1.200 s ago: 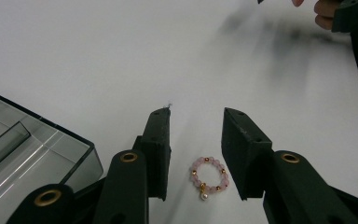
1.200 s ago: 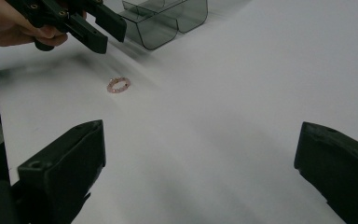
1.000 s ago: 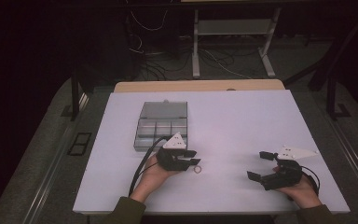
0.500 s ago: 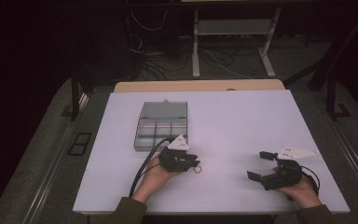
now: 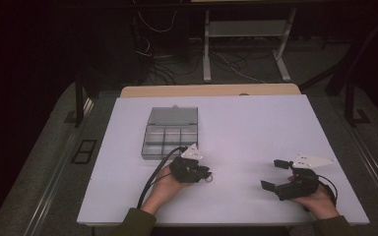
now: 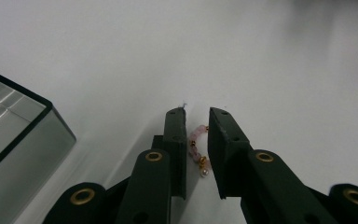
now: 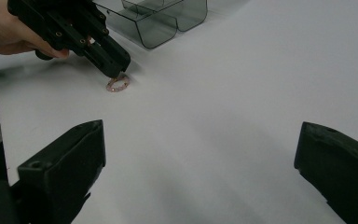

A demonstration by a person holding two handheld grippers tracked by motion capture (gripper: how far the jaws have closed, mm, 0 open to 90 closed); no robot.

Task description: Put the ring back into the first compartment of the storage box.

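A small bracelet of pink beads [image 6: 196, 144] with gold and pearl pieces lies on the white table [image 5: 236, 128]. My left gripper [image 6: 196, 116] points down at it, tips on the table. Its jaws have just been closing, and one strand of the bracelet lies in the narrow gap between them, with room still left beside it. The right gripper view shows the bracelet [image 7: 118, 84] as a loop under the left gripper's tips [image 7: 116, 70]. In the high view, the left gripper [image 5: 207, 176] is at front centre. My right gripper [image 5: 271, 174] rests wide open at the front right, holding nothing.
A clear grey compartment box [image 5: 170, 135] with its lid up stands just behind the left hand; its corner [image 6: 9, 135] is close on the left in the left gripper view. The table's front edge [image 5: 216, 223] runs under both wrists.
The left gripper's jaws have drawn closer together over the bracelet, and the hand has barely shifted. The right gripper and the box have stayed where they were.
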